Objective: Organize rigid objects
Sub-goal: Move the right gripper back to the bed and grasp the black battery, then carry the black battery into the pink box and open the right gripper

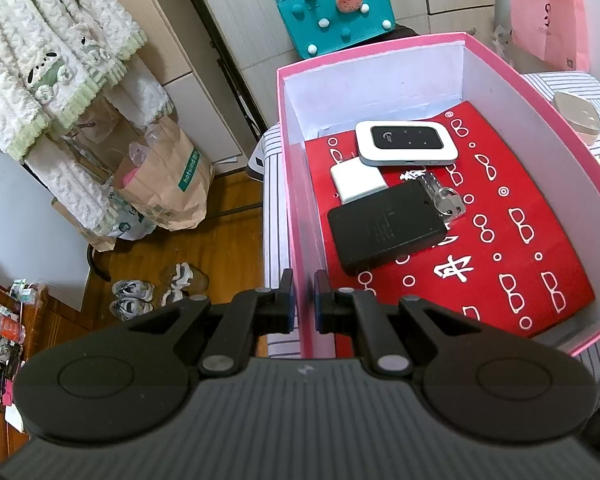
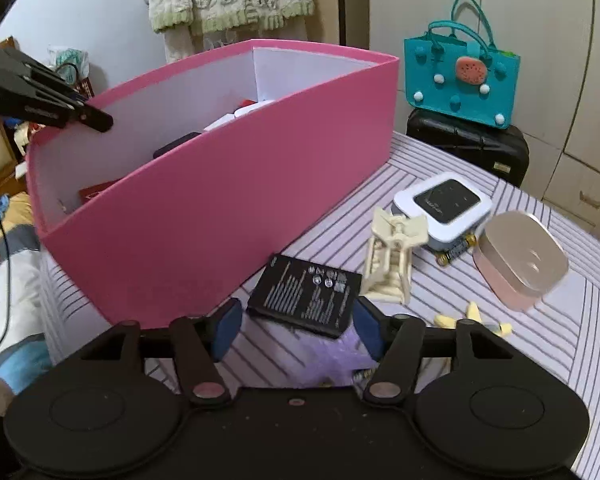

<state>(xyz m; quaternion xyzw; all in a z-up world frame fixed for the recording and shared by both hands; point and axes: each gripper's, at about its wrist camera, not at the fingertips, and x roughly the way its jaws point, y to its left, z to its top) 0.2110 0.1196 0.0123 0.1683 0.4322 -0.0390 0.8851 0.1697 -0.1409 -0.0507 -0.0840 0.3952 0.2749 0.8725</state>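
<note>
Left gripper: fingers closed on the near wall of the pink box.
Right gripper: fingers spread wide, empty, low over the striped counter with a black battery just ahead between them.
In the box: a white router, a white charger, a black pack and keys on a red sheet.
On the counter: a second router, a cream clip, a pink case.
</note>
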